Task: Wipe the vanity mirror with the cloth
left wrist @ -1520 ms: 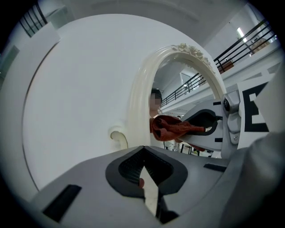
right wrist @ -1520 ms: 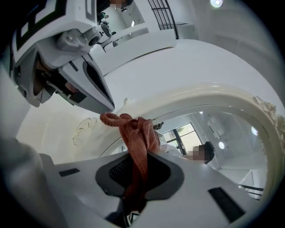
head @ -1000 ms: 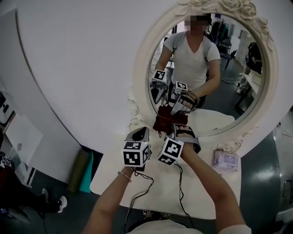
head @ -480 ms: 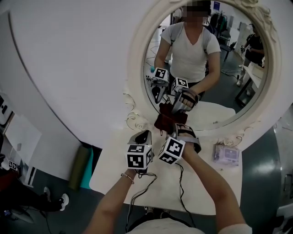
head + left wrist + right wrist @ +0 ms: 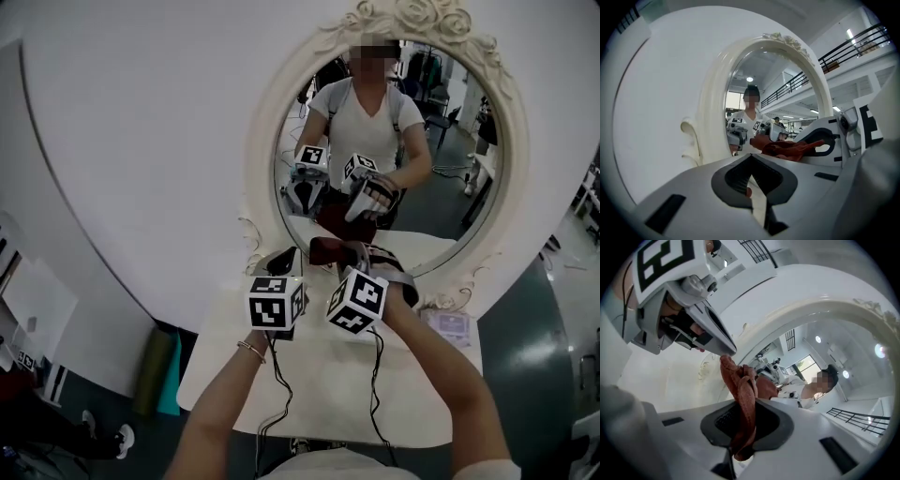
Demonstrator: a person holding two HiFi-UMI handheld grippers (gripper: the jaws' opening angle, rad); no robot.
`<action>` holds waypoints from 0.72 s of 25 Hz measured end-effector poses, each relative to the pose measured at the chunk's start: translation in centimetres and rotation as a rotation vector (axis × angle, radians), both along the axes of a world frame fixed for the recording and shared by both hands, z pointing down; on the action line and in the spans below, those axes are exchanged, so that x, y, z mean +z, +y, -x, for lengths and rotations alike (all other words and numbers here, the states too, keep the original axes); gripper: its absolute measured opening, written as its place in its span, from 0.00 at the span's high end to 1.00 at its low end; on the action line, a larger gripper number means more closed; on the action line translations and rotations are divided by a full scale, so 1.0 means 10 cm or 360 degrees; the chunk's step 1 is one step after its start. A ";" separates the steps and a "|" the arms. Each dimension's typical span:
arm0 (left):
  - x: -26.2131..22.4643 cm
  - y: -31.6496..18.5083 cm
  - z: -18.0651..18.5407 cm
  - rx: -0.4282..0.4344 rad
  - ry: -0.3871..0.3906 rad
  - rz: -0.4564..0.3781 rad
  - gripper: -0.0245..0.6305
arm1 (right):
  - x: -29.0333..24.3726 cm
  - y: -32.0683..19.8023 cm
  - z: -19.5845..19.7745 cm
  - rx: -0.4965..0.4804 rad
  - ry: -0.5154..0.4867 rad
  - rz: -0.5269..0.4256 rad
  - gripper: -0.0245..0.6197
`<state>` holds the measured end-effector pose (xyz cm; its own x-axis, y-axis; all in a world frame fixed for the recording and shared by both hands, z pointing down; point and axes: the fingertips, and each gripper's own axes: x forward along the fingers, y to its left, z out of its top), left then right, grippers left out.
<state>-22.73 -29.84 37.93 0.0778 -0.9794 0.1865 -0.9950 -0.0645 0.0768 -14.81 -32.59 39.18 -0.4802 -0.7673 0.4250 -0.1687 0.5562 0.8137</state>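
Head view: right tool (image 5: 349,255) still pinching red cloth (image 5: 325,249) low on the vanity mirror (image 5: 441,216), left tool (image 5: 284,259) pressed together

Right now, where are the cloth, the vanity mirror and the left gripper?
cloth (image 5: 743,404), right gripper view, on its bunched red fold.
vanity mirror (image 5: 261,159), head view, on the left side of its cream frame.
left gripper (image 5: 751,159), left gripper view, where its jaw tips meet.
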 end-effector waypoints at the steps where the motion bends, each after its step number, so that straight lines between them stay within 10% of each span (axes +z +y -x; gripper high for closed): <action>1: -0.17 -0.04 -0.02 0.0007 -0.0014 -0.0042 0.96 | -0.18 -0.01 -0.05 0.0003 -0.0007 -0.0055 0.87; 18: -2.79 -0.42 -0.58 0.0136 -0.0214 -0.0529 0.96 | -3.26 -0.25 -0.72 0.0178 -0.0109 -0.0872 0.87</action>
